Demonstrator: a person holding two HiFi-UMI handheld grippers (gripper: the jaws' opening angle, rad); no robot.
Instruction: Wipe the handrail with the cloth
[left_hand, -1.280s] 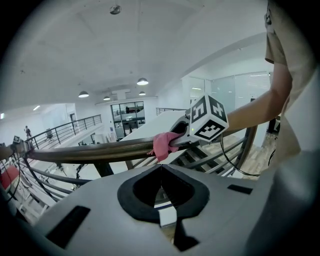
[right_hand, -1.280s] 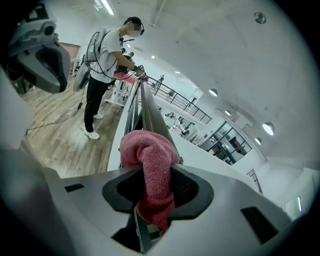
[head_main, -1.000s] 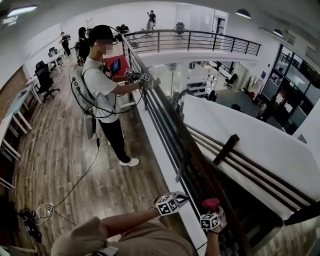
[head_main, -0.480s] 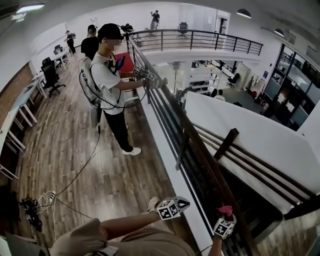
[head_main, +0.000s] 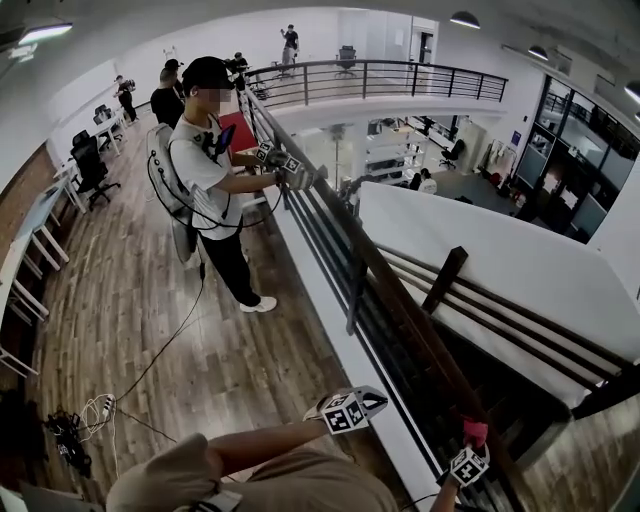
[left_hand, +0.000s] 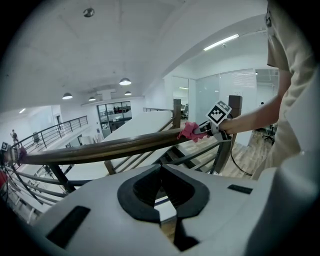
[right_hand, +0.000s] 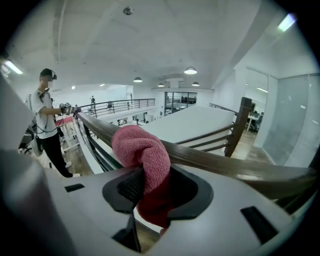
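One cloth (right_hand: 142, 150) is pinched by the right hand-held gripper (right_hand: 155, 186) and lies over the handrail (right_hand: 225, 162), which runs away ahead-left; the left hand-held gripper (left_hand: 161, 187), pressed together and empty, is farther from it.

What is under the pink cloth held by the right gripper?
The pink cloth, clamped in the right hand-held gripper, lies over the wooden handrail. The rail surface beneath it is covered.

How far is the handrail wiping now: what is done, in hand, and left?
Done: the right gripper is shut on the pink cloth, which lies on the handrail. In hand: wiping at that spot. Left: the handrail toward the other person; which parts are already clean cannot be seen. The left gripper is shut, empty, off the handrail.
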